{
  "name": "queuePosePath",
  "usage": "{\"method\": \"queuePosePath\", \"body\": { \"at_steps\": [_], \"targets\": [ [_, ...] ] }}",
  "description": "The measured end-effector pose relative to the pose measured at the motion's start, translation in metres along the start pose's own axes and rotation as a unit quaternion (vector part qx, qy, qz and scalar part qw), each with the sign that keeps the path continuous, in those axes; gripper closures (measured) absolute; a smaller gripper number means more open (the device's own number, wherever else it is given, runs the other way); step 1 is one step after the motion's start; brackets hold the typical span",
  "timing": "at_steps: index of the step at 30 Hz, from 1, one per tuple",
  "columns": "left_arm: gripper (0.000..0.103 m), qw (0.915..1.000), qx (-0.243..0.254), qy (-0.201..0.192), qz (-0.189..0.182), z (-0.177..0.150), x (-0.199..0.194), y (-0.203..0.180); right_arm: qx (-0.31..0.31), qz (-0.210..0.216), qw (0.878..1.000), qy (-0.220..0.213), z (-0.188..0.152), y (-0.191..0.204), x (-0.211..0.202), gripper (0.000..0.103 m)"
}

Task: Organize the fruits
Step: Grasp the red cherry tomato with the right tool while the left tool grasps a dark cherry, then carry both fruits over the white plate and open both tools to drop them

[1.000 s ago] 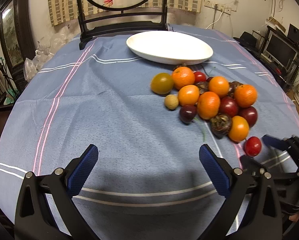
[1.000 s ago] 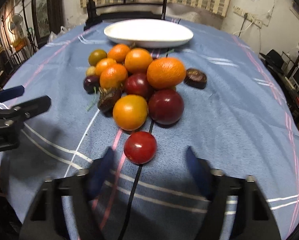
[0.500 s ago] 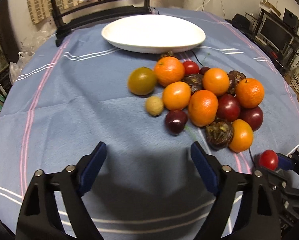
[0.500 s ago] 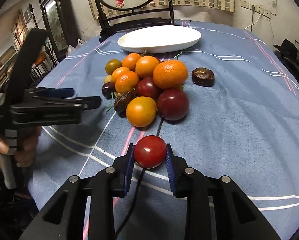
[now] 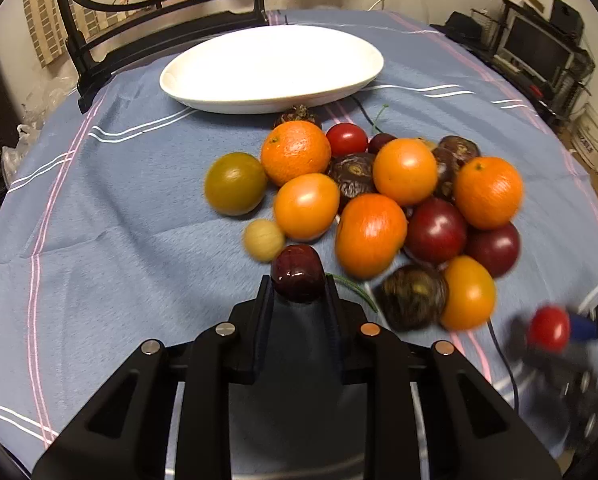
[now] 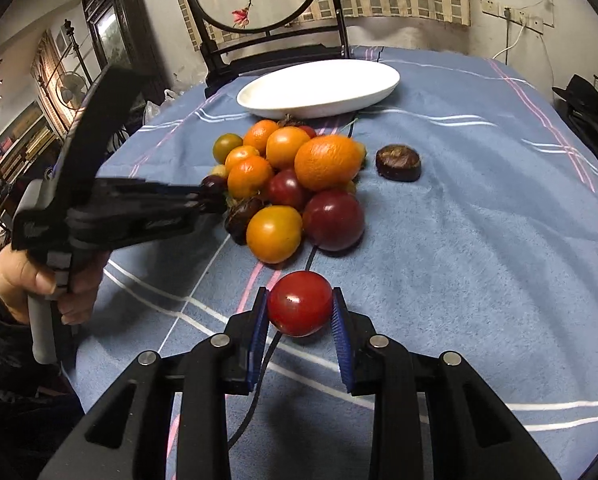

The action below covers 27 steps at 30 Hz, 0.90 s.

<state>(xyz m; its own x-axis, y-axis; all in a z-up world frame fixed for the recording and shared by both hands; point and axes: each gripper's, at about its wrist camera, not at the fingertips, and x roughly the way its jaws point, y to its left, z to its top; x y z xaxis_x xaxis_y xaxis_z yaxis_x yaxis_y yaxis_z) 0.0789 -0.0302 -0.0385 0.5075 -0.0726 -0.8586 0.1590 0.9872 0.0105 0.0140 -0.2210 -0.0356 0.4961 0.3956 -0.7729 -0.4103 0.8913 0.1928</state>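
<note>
In the left view, a dark cherry (image 5: 297,273) at the near edge of the pile (image 5: 379,208) is being clamped in the left gripper's (image 5: 297,280) jaws; neighbours may be nudged rolling. In the right view, a red tomato (image 6: 300,303) is being clamped by the right gripper (image 6: 300,312), near of the pile, well short of the plate (image 6: 319,88); it may be bruised or slipping.
</note>
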Motion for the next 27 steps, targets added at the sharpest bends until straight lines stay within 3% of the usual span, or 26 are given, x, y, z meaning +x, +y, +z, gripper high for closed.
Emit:
{"method": "queuePosePath", "body": {
  "at_steps": [3,6,10,13,18,22,24,26,27],
  "targets": [
    [0.079,0.9997,0.005,-0.02,-0.015,-0.004,-0.025,0.012,-0.003,0.011,1.0,-0.017,0.012,-0.002,-0.012,0.073],
    [0.079,0.9983,-0.005,-0.05,-0.03,0.008,-0.052,0.028,-0.025,-0.001,0.998,-0.049,0.047,-0.002,-0.025,0.072],
    [0.079,0.9949,-0.014,-0.099,-0.014,0.056,-0.069,0.04,-0.05,-0.017,0.995,-0.09,0.108,0.001,-0.02,0.072],
    [0.079,0.995,-0.022,-0.097,-0.004,0.098,-0.049,0.045,-0.054,-0.019,0.994,-0.093,0.152,0.002,0.005,0.072],
    [0.079,0.9973,-0.043,-0.055,0.022,0.152,0.021,0.055,-0.041,-0.022,0.998,-0.029,0.207,0.0,0.089,0.072],
    [0.078,0.9983,-0.043,-0.023,0.03,0.161,0.057,0.058,-0.031,-0.033,0.999,0.027,0.219,-0.007,0.138,0.07],
    [0.067,0.9979,-0.048,-0.02,0.038,0.16,0.062,0.058,-0.025,-0.04,0.998,0.039,0.22,-0.009,0.146,0.061],
    [0.048,0.9971,-0.057,-0.029,0.041,0.157,0.057,0.061,-0.022,-0.046,0.998,0.03,0.219,-0.011,0.14,0.057],
    [0.045,0.9967,-0.063,-0.034,0.038,0.154,0.052,0.063,-0.023,-0.043,0.999,0.023,0.217,-0.01,0.134,0.054]
  ]
}}
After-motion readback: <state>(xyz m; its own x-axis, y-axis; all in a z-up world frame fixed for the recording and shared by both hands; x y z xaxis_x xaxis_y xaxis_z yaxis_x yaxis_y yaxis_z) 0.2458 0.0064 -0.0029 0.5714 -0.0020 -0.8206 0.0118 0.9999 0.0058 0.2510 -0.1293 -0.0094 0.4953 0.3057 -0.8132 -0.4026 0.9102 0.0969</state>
